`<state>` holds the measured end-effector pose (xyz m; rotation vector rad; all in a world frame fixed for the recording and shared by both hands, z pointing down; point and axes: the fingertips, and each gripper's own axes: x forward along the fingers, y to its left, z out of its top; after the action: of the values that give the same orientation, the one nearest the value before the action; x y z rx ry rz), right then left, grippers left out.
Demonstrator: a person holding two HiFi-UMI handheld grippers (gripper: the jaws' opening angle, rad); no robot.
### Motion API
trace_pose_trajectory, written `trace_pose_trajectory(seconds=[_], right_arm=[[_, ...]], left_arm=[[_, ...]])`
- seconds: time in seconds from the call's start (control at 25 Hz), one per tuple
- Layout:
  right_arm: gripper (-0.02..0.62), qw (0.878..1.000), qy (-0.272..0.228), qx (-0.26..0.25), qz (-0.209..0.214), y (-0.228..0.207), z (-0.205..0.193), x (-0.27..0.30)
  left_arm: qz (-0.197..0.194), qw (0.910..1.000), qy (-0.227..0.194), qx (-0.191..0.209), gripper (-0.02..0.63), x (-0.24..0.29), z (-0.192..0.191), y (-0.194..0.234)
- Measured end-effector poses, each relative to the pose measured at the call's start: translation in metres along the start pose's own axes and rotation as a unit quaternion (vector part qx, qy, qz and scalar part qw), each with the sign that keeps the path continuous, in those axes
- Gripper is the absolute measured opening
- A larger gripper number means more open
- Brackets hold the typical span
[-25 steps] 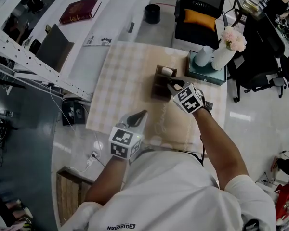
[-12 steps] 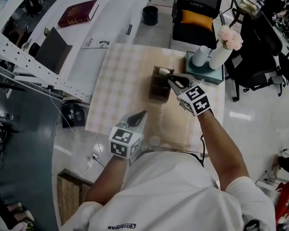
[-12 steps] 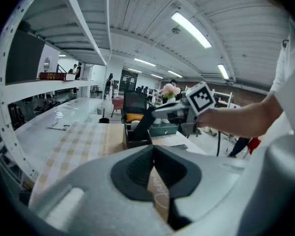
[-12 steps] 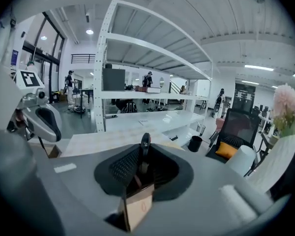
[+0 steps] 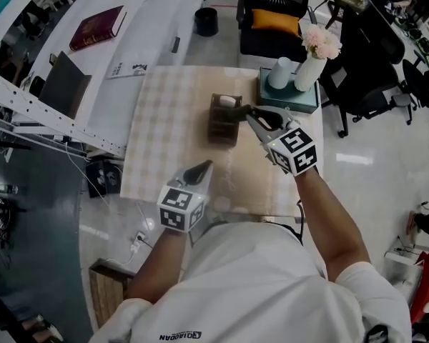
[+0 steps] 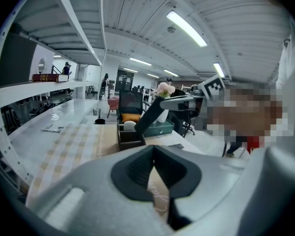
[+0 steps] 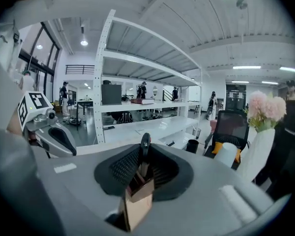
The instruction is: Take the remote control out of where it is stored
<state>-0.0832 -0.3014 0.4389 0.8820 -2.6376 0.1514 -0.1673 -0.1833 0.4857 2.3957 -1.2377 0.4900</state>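
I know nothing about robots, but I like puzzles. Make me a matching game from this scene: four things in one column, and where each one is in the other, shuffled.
Things:
1. remote control
2. red book
3. vase of pink flowers
4. orange cushion

Places:
A. on the black chair
B. on the teal box
C. clamped in the right gripper
D. on the white shelf

Pairs: 1-C, 2-D, 3-B, 4-A
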Motion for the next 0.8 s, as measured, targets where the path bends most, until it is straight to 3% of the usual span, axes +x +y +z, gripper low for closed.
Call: trace_pose_trajectory(seconds=[0.4, 0.8], right_arm=[[0.064, 0.987, 0.003, 0.152, -0.048, -0.023, -0.072, -0.058], [0.064, 0.946, 0.016, 0.309, -0.095, -0.035, -0.163, -0.099]], left_arm=[[-0.038, 0.999, 0.015, 0.016, 0.003, 0.025, -0.004, -0.033], [-0.064, 0.9972, 0.021, 0.031, 0.003, 0.042, -0.001, -0.065]])
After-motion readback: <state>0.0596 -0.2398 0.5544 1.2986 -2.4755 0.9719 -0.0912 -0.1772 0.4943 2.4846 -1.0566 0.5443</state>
